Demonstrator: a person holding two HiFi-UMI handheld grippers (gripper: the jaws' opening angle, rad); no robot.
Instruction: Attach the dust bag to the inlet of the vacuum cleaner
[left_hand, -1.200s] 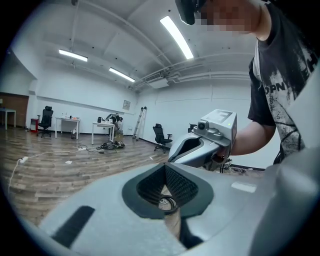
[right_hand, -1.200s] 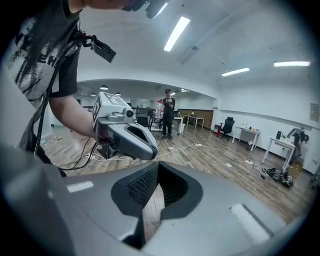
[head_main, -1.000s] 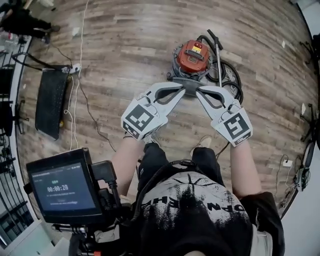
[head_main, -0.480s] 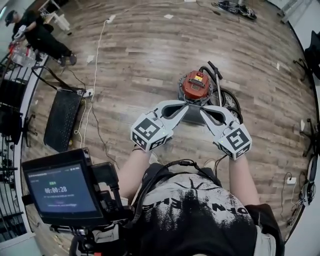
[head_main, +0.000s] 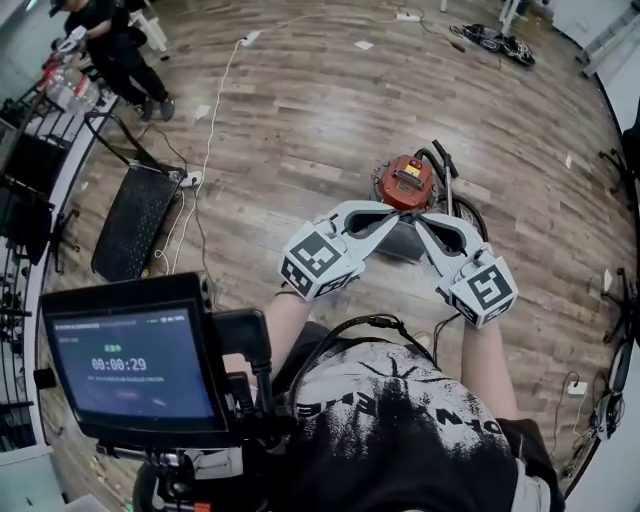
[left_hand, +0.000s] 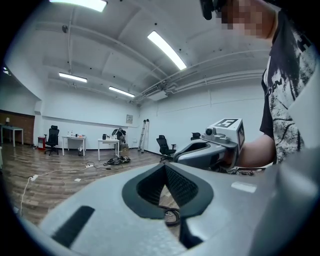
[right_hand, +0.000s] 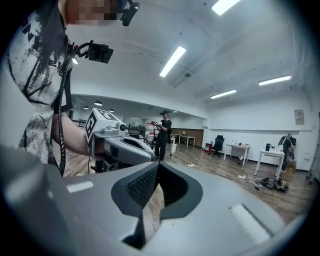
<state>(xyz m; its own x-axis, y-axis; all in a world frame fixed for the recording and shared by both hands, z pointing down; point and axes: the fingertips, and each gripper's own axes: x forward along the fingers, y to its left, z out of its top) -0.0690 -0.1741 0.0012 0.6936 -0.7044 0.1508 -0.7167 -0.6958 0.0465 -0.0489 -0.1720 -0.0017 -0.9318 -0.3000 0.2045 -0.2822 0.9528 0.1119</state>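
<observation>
The vacuum cleaner (head_main: 407, 183), a grey canister with a red top and a black hose (head_main: 462, 212), stands on the wood floor in the head view. My left gripper (head_main: 393, 214) and right gripper (head_main: 419, 222) hang in the air in front of it, tips nearly touching, above its near side. Both are shut with nothing between their jaws. In the left gripper view the left gripper (left_hand: 164, 165) has shut jaws, and the right gripper (left_hand: 177, 156) shows beyond them. The right gripper view shows the right gripper (right_hand: 157, 164) shut too. No dust bag is visible.
A black mat (head_main: 132, 222) and a power strip (head_main: 190, 178) with a white cable lie on the floor at left. A person (head_main: 115, 40) stands far left by racks. A monitor (head_main: 135, 362) rides on my chest rig. Gear lies at top right (head_main: 490, 35).
Both grippers have risen together, still shut and tip to tip. The head view has tilted up, so the vacuum cleaner sits farther off and more of the room shows.
</observation>
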